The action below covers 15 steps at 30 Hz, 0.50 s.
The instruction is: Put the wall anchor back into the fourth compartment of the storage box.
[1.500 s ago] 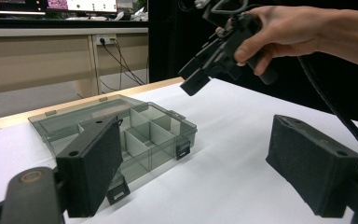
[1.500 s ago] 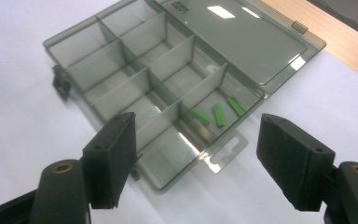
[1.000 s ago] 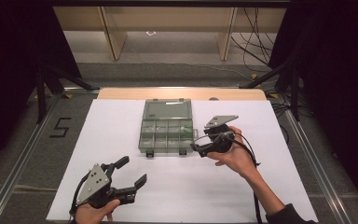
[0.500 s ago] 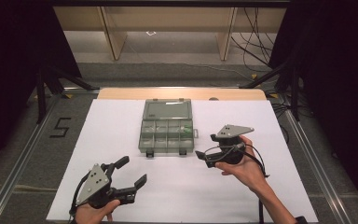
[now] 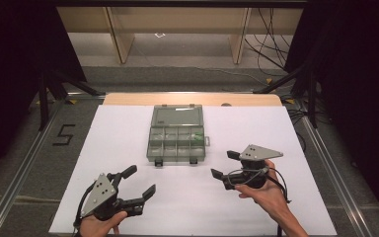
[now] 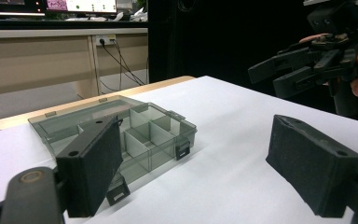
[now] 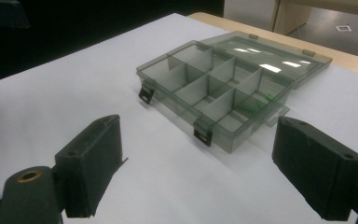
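Two hand-held grippers over a white-covered table (image 5: 286,128), both empty. Left gripper (image 5: 142,182) low at the near left edge, held in the person's left hand (image 5: 98,224); jaws spread wide, nothing between them, pointing toward the table's middle. In the left gripper view its two black pads (image 6: 93,163) stand far apart, with bare white table between.

Right gripper (image 5: 222,165) at the near right, raised off the surface in the person's right hand (image 5: 264,192); jaws also parted, aimed left toward the box. Grey three-cornered plate (image 5: 260,152) on top, cable (image 5: 276,177) looping off beside the wrist. In the right gripper view the pads (image 7: 319,168) are wide apart, closed on nothing.

Smoky clear plastic compartment box (image 5: 176,143) sits mid-table, ahead of both grippers and touching neither. Its lid (image 5: 176,116) lies flat, open toward the far side. Dividers split the tray into small cells in two rows. A small green item (image 5: 197,134) lies in a far-right cell; too small to identify. Two black latches (image 5: 159,161) hang at the near wall.

Floor left of the table carries a marked numeral 5 (image 5: 64,134).
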Available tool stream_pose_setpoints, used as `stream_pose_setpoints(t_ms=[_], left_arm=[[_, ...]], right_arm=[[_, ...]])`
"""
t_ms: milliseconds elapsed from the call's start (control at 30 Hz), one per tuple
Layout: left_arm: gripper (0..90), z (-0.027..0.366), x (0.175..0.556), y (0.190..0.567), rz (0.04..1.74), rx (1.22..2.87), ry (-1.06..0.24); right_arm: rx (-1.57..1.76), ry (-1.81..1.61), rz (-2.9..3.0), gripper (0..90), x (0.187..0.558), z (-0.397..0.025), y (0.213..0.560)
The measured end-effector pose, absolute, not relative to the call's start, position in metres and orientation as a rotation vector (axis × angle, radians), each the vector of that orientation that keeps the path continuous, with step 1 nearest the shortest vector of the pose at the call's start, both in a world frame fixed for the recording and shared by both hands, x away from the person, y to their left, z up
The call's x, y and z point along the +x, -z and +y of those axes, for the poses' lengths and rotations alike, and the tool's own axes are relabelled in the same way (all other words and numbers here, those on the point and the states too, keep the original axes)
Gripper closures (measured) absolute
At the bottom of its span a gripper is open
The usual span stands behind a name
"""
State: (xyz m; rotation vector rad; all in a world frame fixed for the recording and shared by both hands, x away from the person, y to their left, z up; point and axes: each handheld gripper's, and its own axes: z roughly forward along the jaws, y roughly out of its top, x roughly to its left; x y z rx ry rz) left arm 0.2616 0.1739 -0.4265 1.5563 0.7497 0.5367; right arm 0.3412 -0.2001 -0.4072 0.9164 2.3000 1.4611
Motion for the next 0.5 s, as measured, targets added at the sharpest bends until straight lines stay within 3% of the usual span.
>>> stream_pose_setpoints(t_ms=[500], left_arm=[[17.0, 0.174, 0.261, 0.426, 0.745, 1.561, -0.537]], right_arm=[[0.919, -1.509, 2.246, 16.8, 0.317, -0.209, 0.414]])
